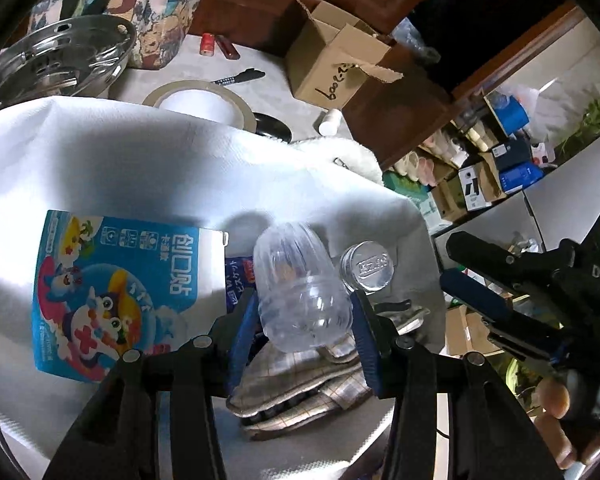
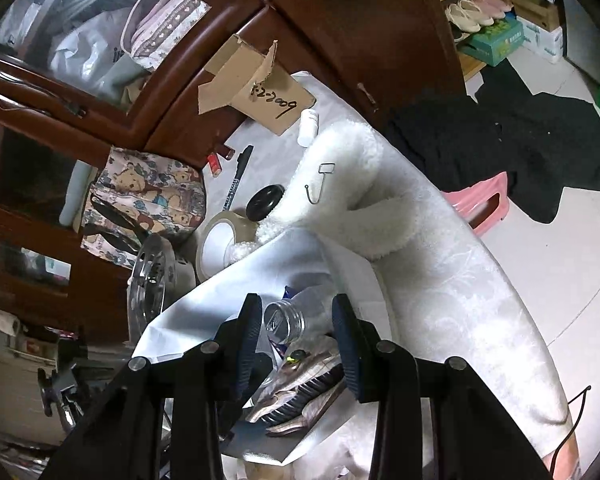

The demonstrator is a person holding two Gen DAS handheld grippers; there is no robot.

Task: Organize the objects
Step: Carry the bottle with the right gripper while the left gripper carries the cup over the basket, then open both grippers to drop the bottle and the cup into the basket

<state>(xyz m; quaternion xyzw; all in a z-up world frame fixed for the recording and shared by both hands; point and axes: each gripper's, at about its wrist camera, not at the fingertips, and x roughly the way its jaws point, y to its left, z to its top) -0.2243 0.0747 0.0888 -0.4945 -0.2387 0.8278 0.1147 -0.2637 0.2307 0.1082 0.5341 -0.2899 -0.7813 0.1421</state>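
Note:
My left gripper (image 1: pixel 305 320) is shut on a clear plastic bottle (image 1: pixel 300 292) and holds it over the open white bag (image 1: pixel 100 152). In the bag lie a blue-and-white cartoon box (image 1: pixel 116 292), a small clear jar with a silver lid (image 1: pixel 368 266) and a plaid slipper (image 1: pixel 300 392). My right gripper (image 2: pixel 296 334) is open, its fingers on either side of the jar (image 2: pixel 284 320) without touching it, above the slipper (image 2: pixel 300 392). The right gripper also shows in the left wrist view (image 1: pixel 500 296), beside the bag.
On the white tablecloth (image 2: pixel 460 288) stand a tape roll (image 2: pixel 216 248), a black lid (image 2: pixel 265 202), a marker (image 2: pixel 238 176), a cardboard box (image 2: pixel 256 88), a small white bottle (image 2: pixel 308 126), a fluffy white cloth (image 2: pixel 352 184), a bear-print bag (image 2: pixel 148 200) and a glass bowl (image 1: pixel 60 56). A wooden cabinet (image 2: pixel 360 20) stands behind.

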